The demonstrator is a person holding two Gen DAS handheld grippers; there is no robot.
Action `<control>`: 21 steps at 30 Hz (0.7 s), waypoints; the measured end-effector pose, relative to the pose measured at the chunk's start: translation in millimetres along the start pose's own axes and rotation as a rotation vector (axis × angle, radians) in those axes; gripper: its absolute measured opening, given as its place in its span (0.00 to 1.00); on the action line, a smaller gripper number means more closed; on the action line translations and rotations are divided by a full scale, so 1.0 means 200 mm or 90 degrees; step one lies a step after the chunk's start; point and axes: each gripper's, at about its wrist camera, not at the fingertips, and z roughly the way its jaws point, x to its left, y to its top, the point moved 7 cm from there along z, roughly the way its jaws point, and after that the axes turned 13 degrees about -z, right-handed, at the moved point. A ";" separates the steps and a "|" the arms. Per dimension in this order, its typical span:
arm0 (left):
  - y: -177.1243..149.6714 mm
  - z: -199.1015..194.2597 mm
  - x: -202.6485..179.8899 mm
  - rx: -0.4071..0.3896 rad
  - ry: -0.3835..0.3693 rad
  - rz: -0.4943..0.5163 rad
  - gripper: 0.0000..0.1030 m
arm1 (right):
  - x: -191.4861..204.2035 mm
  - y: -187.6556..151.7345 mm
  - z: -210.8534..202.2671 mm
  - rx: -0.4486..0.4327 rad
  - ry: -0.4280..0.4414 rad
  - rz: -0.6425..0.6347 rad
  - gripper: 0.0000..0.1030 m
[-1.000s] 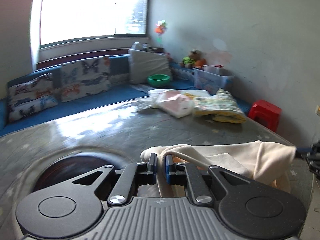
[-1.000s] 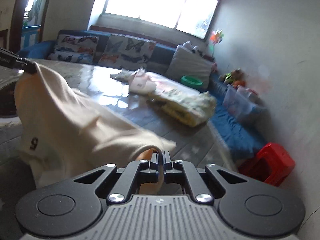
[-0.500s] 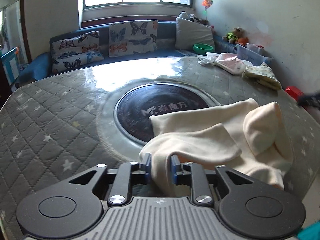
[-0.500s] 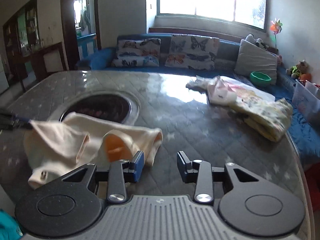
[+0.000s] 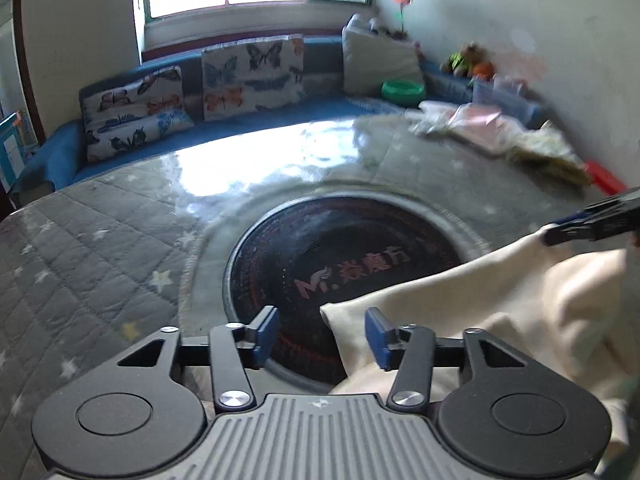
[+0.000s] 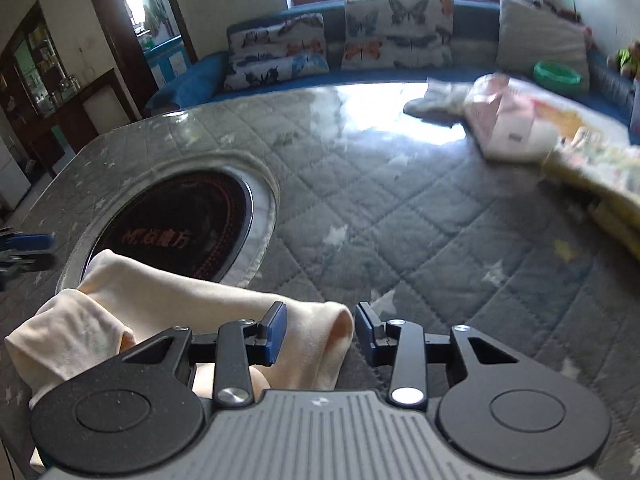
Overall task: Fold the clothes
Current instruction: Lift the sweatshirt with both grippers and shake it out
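Note:
A cream garment [image 5: 500, 312] lies crumpled on the grey quilted table [image 5: 100, 248], partly over the round black hob [image 5: 344, 256]. My left gripper [image 5: 322, 334] is open, with a corner of the garment between its blue pads, not clamped. The right gripper shows at the right edge of the left wrist view [image 5: 592, 224], at the garment's far edge. In the right wrist view my right gripper [image 6: 320, 332] is open, and a rounded fold of the garment [image 6: 200, 312] lies between its fingers. The left gripper's blue fingers [image 6: 28, 242] show at the left edge.
A pile of other clothes [image 6: 516, 120] and a yellow patterned bundle [image 6: 600, 168] lie at the table's far right. A blue sofa with butterfly cushions [image 5: 248, 72] runs behind the table. A green bowl [image 5: 402, 90] sits on it. A red stool [image 5: 604, 178] stands beyond the table's right edge.
Both grippers were shut on the garment a second ago. The right one opened first, then the left. The garment dropped onto the table and both cameras now sit lower, close to it.

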 end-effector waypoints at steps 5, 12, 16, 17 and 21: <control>-0.02 0.19 -0.03 0.047 -0.035 0.004 0.53 | -0.01 -0.02 0.04 0.011 0.016 0.020 0.37; -0.04 0.19 -0.07 0.036 -0.068 0.004 0.16 | 0.04 0.02 0.03 -0.016 0.019 -0.010 0.17; -0.01 0.00 -0.08 -0.032 -0.108 -0.004 0.14 | 0.10 0.07 -0.08 -0.081 0.027 -0.037 0.14; -0.01 -0.07 -0.09 -0.052 -0.127 0.003 0.14 | 0.12 0.08 -0.13 -0.104 0.036 -0.045 0.14; -0.15 -0.40 -0.13 -0.100 -0.204 0.073 0.14 | 0.26 -0.01 -0.36 -0.149 0.050 -0.158 0.12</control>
